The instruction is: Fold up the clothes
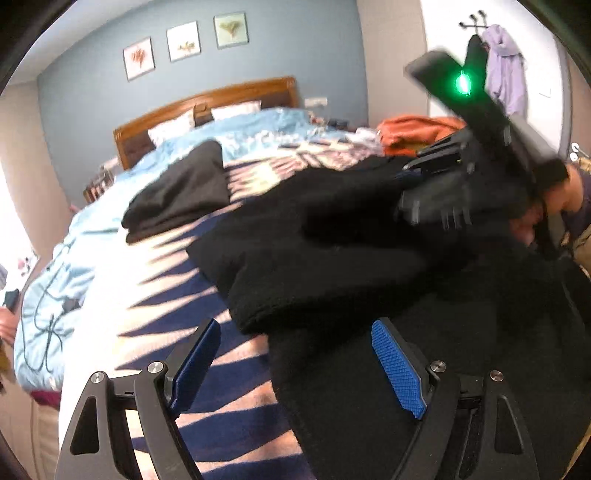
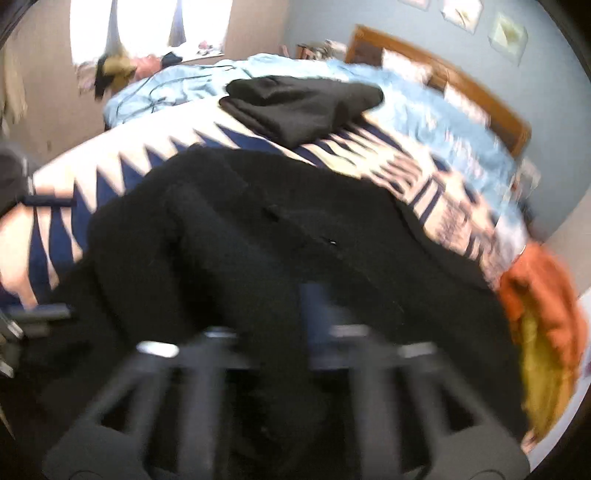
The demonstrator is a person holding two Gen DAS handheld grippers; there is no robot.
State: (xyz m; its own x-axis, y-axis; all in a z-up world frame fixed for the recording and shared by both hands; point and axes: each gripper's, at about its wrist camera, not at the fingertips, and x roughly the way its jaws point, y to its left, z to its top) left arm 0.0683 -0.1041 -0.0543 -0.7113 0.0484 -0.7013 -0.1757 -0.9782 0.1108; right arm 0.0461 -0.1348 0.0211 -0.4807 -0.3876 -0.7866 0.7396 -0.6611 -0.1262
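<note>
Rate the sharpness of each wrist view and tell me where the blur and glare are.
Left wrist view: the left gripper with its blue ribbed fingers is crisp, while the right gripper over the black fleece garment is smeared and its green light flares. Right wrist view: blurred throughout, worst on its own fingers; the window is blown out white.
</note>
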